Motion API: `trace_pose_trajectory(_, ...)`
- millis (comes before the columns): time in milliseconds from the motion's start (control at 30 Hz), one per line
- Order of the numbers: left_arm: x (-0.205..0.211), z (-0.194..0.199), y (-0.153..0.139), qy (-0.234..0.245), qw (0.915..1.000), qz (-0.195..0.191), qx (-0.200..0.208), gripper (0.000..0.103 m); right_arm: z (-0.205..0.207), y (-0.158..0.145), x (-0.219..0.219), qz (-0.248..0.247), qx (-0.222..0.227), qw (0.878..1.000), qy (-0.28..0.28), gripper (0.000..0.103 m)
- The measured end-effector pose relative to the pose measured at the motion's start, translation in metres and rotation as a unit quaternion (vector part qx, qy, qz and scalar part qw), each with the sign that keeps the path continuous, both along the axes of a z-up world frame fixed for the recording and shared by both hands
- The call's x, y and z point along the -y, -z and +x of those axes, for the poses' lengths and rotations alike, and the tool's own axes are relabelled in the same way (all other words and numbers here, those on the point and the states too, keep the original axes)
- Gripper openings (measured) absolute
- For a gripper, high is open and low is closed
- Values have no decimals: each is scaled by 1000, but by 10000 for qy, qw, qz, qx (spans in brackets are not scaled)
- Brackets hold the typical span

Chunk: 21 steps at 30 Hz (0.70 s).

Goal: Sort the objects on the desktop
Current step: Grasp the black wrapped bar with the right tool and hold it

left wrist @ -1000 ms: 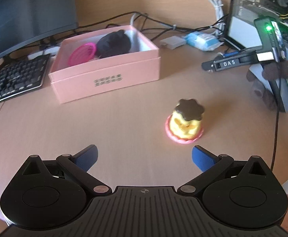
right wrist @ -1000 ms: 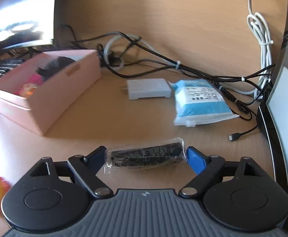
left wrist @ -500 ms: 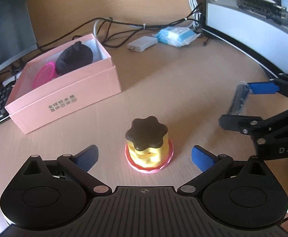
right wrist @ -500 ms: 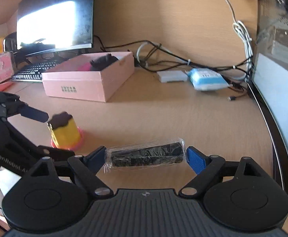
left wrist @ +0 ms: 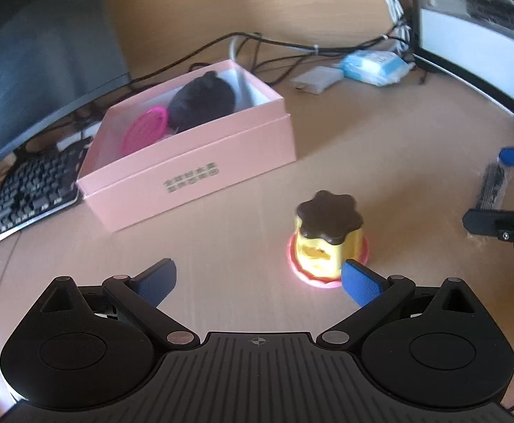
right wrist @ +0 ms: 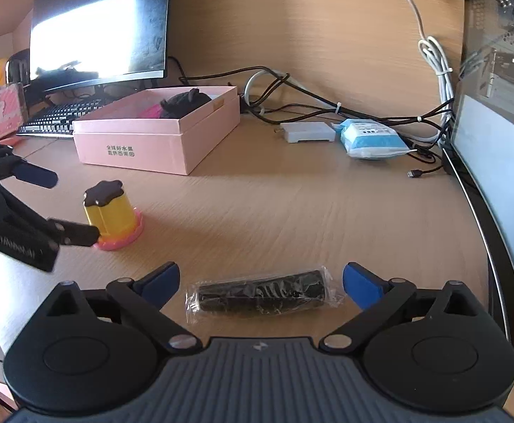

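Two hand-held grippers over the counter (right wrist: 292, 211). Right hand-held gripper (right wrist: 261, 282): jaws opening, the plastic-wrapped black roll (right wrist: 262, 294) lies between them on the counter, pads clear of both ends. Left hand-held gripper (left wrist: 258, 282): released, its right pad just beside the yellow pudding toy (left wrist: 329, 238), which stands upright on its pink base. Pink box (right wrist: 158, 141) behind holds a black item and a magenta one. Cables (right wrist: 327, 105), white adapter (right wrist: 308, 132), wipes pack (right wrist: 371, 137) lie further back.

1. We see the box (right wrist: 158, 141) behind the pudding toy (right wrist: 110, 211), the keyboard (right wrist: 56, 120) to its left.
2. The wrapped roll (right wrist: 262, 296) lies right of the toy, nearer us.
3. The adapter (right wrist: 308, 132) sits left of the wipes pack (right wrist: 373, 139).
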<state>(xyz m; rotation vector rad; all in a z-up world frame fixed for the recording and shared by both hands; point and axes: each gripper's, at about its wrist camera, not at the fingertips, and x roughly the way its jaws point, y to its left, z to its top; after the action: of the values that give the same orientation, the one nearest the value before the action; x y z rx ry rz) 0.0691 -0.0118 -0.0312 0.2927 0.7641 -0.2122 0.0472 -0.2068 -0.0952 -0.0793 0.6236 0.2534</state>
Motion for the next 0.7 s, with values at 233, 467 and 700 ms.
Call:
trace_pose_trajectory(233, 13, 7, 1, 548, 9972, -424, -275, 73, 0, 0, 1, 139, 104, 9998, 27, 100)
trace_pose_trajectory(467, 27, 15, 8, 572, 9967, -502, -284, 93, -11, -3, 2, 90, 321, 9992, 210, 103)
trace_pose_trajectory(700, 23, 21, 9, 272, 9979, -522, -273, 96, -16, -1, -1, -94, -57, 9998, 145, 103)
